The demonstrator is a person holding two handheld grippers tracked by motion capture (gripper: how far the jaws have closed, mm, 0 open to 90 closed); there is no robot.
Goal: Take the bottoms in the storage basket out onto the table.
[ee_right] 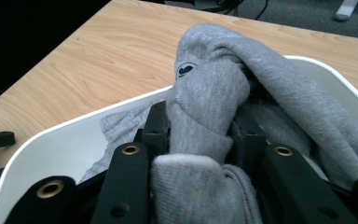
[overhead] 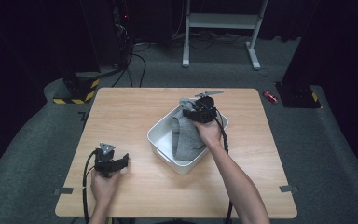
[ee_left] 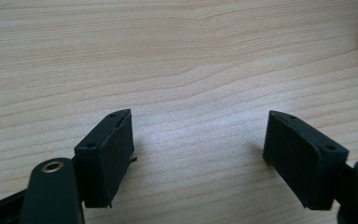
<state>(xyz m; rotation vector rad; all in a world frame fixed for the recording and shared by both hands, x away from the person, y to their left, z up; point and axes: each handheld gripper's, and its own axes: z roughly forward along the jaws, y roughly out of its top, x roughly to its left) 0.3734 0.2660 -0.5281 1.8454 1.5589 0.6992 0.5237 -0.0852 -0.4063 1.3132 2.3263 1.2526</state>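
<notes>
While the right gripper [overhead: 196, 113] hangs over the far end of the white plastic tub [overhead: 161, 140], its jaws are closed tight on a bunched fold of grey knitted garment [ee_right: 209, 98], the fabric pinched between them and bulging above and below. A small dark printed mark shows on the fold just beyond the jaws. The rest of the garment drapes down into the tub, part of it lying over the far rim.

The left gripper [ee_left: 198, 140] rests near the desk's [overhead: 121, 112] front left corner, jaws spread wide with bare wood grain between the pads [ee_left: 116, 154]; it holds nothing. The person's left hand [overhead: 103, 185] holds it from behind.

The tub sits right of centre on the desk, turned at an angle to the desk edges, well apart from the left gripper.
</notes>
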